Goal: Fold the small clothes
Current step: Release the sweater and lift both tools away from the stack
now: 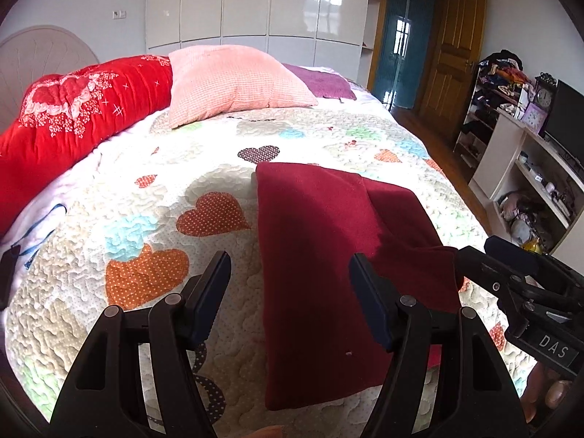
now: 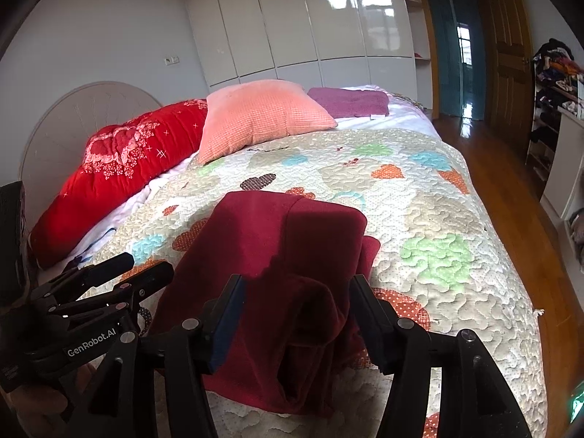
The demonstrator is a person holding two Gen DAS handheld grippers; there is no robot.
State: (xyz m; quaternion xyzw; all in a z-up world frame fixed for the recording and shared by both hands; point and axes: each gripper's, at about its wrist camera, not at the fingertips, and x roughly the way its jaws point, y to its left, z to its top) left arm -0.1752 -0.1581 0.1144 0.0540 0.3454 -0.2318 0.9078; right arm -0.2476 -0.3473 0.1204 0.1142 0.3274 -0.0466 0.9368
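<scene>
So the dark red garment (image 1: 321,241) is lying on the bed (image 1: 153,226), on top of a quilt (image 2: 438,226) with a heart pattern, roughly in the middle near the front edge. It looks partly folded already: a long flat panel on the left side, with another layer sticking out from under it on the right. In the right wrist view the near right part is bunched up into a loose rumpled fold.

The left gripper (image 1: 290,294) sits low over the near left edge of the garment, jaws spread wide with nothing between them; the right finger is over the cloth, the left finger over bare quilt. I can't tell if they actually touch the fabric.

The right gripper (image 2: 295,319) is just beside it, also spread wide and holding nothing, with the bunched-up bit of the garment sitting in the gap between its fingers. Each gripper shows up at the edge of the other's view, so they're close together.

Further back on the bed there's a pink pillow (image 1: 233,80), a rolled red blanket (image 1: 80,109) with white flowers along the headboard side, and a purple towel (image 2: 350,102) behind the pillow
</scene>
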